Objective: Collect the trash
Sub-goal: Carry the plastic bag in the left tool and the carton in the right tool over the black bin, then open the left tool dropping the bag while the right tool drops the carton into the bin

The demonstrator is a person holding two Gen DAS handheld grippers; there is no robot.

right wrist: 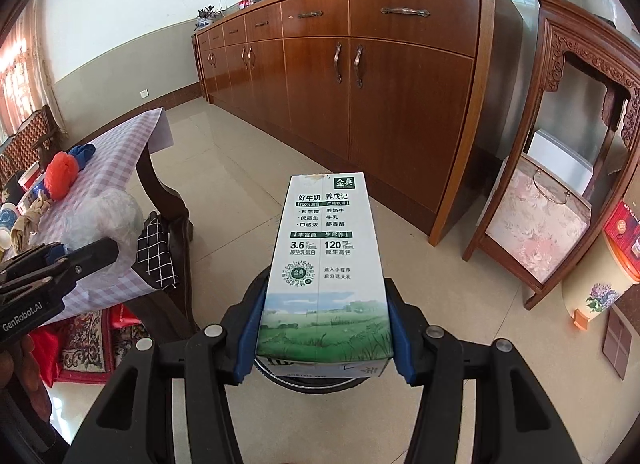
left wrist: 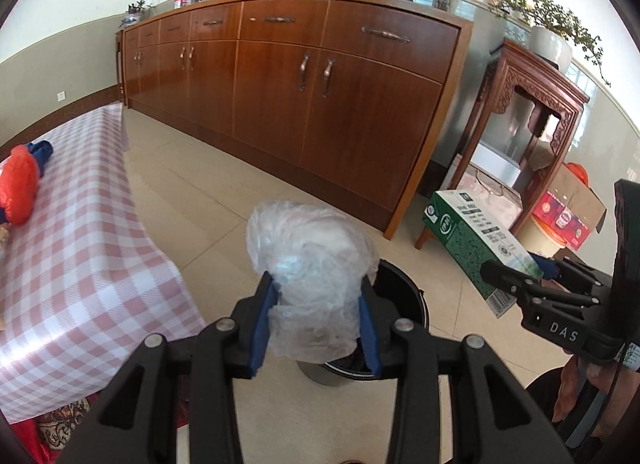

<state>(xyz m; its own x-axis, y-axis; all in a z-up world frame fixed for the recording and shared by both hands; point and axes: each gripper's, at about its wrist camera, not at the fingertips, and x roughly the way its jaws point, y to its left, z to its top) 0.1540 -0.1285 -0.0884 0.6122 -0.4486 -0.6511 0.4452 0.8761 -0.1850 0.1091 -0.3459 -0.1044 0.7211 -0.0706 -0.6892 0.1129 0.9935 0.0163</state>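
Note:
My left gripper (left wrist: 316, 320) is shut on a crumpled clear plastic bag (left wrist: 312, 260) and holds it above the near rim of a dark round trash bin (left wrist: 404, 296) on the floor. My right gripper (right wrist: 322, 328) is shut on a green-and-white milk carton (right wrist: 324, 264), held lengthwise over the same bin (right wrist: 312, 382), which is mostly hidden under the carton. The carton (left wrist: 476, 240) and right gripper (left wrist: 516, 276) show at right in the left wrist view. The bag (right wrist: 108, 220) and left gripper (right wrist: 68, 260) show at left in the right wrist view.
A table with a pink checked cloth (left wrist: 76, 248) stands at left, holding an orange-and-blue item (left wrist: 22, 184) and other clutter (right wrist: 24, 216). A long wooden sideboard (left wrist: 304, 96) lines the far wall. A carved wooden stand (right wrist: 568, 136) and boxes (left wrist: 564, 216) are at right.

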